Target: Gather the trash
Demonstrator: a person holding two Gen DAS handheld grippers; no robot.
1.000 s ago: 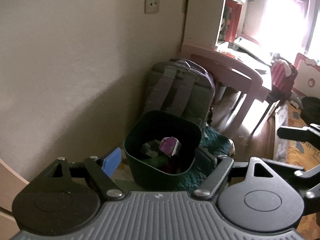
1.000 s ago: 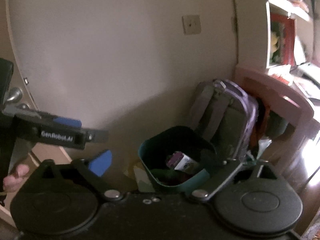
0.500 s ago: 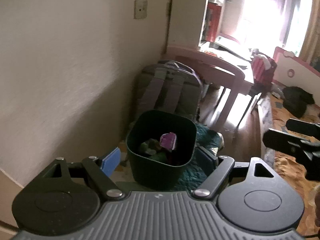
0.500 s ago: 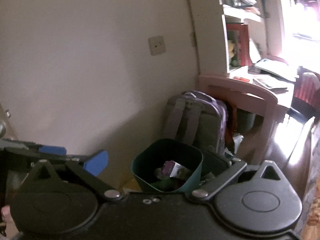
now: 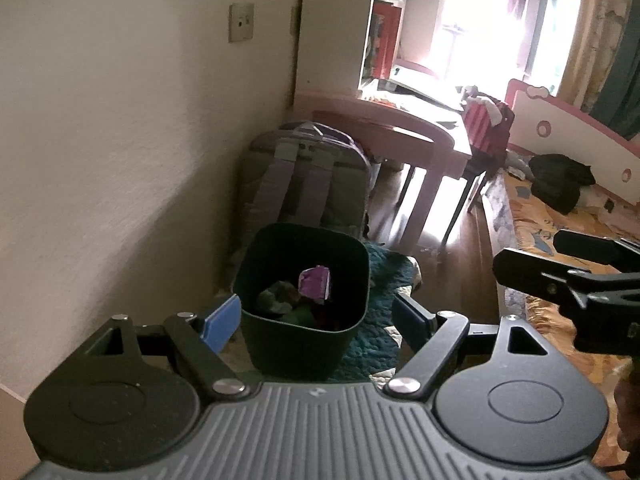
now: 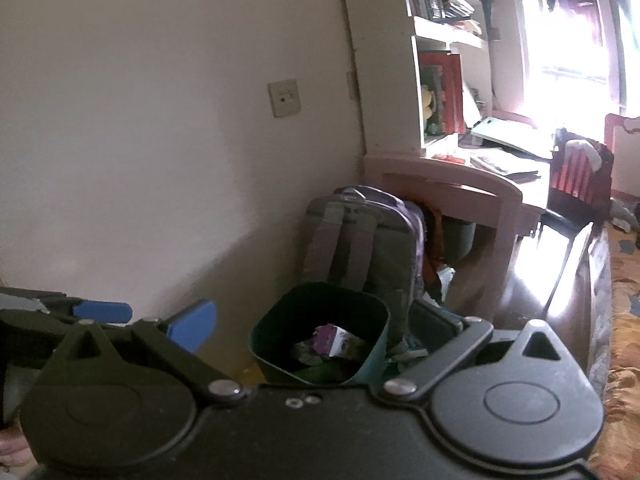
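Note:
A dark green trash bin (image 5: pixel 280 340) stands on the floor by the wall, with a purple carton (image 5: pixel 315 282) and other trash inside. It also shows in the right wrist view (image 6: pixel 376 356), with the carton (image 6: pixel 327 339) on top. My left gripper (image 5: pixel 318 318) is open and empty, held above and in front of the bin. My right gripper (image 6: pixel 314 330) is open and empty, also above the bin. The right gripper also shows at the right edge of the left wrist view (image 5: pixel 572 276). The left gripper's blue pad (image 6: pixel 102 312) shows at the left of the right wrist view.
A grey-green backpack (image 5: pixel 304 184) leans against the wall behind the bin. A pink desk (image 5: pixel 424 140) and chair stand beyond it. A teal quilted cloth (image 5: pixel 380 304) lies on the floor beside the bin. A bed with a yellow patterned cover (image 5: pixel 532 220) is on the right.
Both grippers have pulled back and up from the bin, which now looks smaller and lower. Both views have turned right, showing more of the desk, window and bed.

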